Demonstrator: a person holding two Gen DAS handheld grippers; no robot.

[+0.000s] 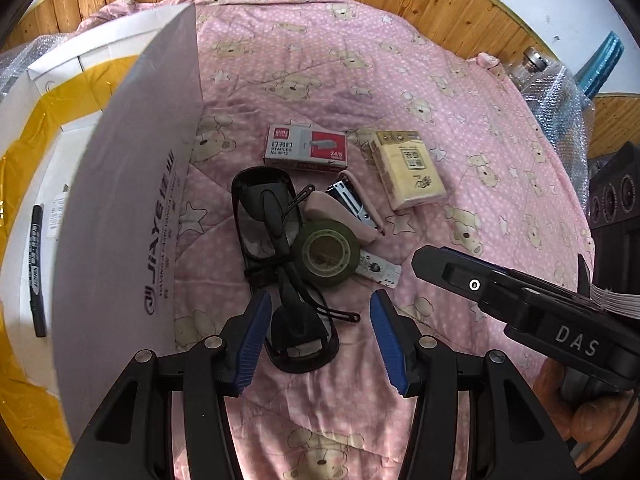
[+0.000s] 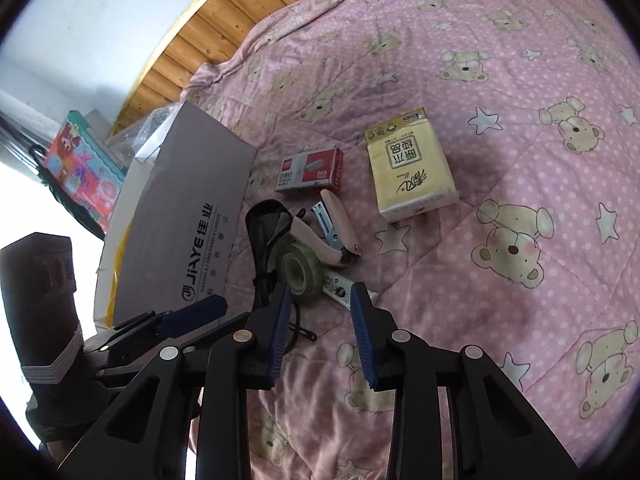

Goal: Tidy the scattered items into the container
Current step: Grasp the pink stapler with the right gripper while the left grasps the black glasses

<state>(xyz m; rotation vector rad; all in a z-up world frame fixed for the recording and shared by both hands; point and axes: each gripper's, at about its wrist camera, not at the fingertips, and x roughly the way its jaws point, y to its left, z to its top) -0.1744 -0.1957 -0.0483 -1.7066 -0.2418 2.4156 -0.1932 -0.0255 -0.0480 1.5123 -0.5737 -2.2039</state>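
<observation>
Glasses (image 1: 276, 248) lie in the pile on the bed, beside the box (image 1: 120, 184). Left gripper (image 1: 320, 332) hangs over them, fingers spread, holding nothing. Right gripper (image 2: 320, 332) is spread too. Next: go down, squeeze the glasses

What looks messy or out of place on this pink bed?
The pink stapler lies sprung open, its metal strip exposed. The sunglasses are tangled with a cord, and the roll of tape rests half on them, all in one heap. Nothing looks broken or spilled.
</observation>
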